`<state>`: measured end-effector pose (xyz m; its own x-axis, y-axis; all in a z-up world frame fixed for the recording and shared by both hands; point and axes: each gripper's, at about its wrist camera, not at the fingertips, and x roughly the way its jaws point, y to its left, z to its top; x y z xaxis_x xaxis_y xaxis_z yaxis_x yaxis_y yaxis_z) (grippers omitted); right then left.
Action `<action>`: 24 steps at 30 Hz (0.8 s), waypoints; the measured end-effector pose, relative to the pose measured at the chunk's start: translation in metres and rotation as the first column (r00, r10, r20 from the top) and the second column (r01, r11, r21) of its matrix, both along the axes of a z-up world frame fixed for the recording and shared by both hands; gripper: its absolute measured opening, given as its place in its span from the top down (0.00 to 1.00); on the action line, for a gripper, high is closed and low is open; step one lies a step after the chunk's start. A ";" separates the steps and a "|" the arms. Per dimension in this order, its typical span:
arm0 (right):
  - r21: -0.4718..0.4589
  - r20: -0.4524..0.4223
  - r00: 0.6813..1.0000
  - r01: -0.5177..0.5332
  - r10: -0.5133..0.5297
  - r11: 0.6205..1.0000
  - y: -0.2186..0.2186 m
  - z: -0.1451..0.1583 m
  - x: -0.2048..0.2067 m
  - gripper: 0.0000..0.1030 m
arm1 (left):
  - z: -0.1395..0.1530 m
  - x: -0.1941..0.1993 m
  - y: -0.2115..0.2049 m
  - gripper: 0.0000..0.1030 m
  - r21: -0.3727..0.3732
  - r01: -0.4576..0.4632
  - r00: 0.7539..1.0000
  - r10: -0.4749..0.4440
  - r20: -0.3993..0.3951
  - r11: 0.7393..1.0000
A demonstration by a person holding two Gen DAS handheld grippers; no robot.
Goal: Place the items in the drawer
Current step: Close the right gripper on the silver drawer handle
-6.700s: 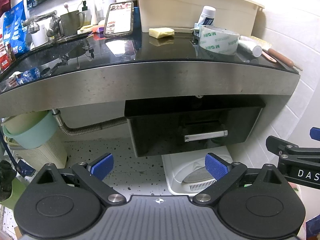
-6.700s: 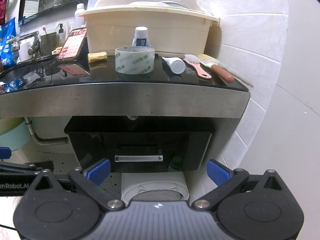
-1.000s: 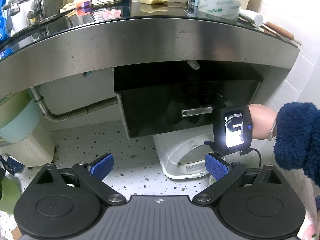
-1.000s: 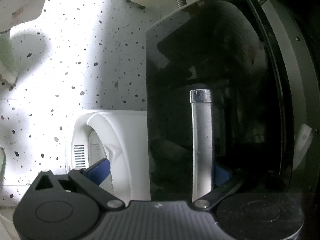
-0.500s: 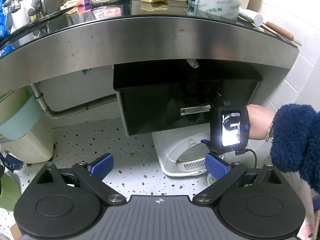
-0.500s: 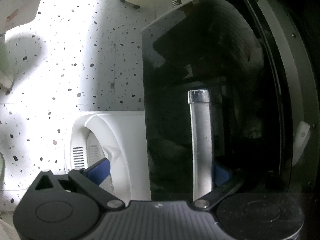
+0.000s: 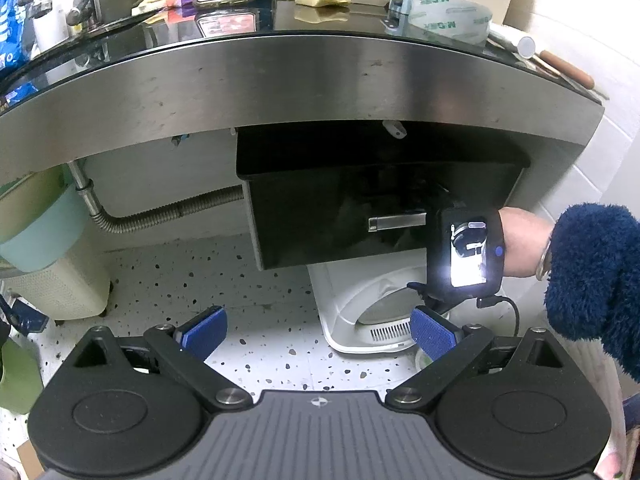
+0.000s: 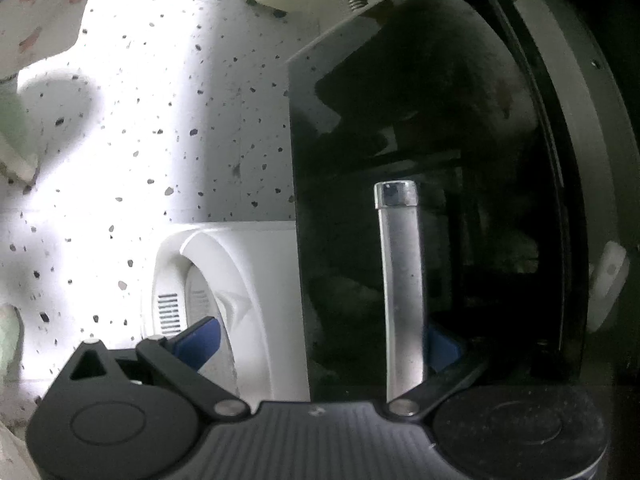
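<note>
Right gripper [image 8: 320,338] spread wide, one blue pad behind the drawer handle [image 8: 400,288], nothing clamped. Black drawer [image 7: 340,220] under the steel counter edge [image 7: 280,76], at 12 o'clock from the left gripper [image 7: 316,330], likewise spread and empty. Tape roll [image 7: 448,16] on the countertop at 1 o'clock.

- The drawer [image 7: 380,216] interior is too dark to make out.
- The right gripper's [image 8: 320,340] far fingertip is hidden behind the drawer's handle [image 8: 400,280].
</note>
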<state>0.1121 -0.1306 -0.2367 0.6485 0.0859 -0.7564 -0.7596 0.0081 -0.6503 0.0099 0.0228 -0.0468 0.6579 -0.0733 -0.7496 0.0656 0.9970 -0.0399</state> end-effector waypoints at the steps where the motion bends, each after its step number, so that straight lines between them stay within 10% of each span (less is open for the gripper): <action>1: 0.002 -0.002 1.000 0.000 0.000 1.000 0.000 0.001 -0.001 0.00 | 0.000 0.000 0.000 0.04 0.000 0.000 1.000 0.000 0.000 1.000; 24: -0.012 -0.035 0.999 -0.010 0.010 1.000 -0.001 -0.002 -0.036 0.00 | 0.001 0.000 -0.005 0.04 -0.006 0.033 0.999 -0.033 0.002 0.999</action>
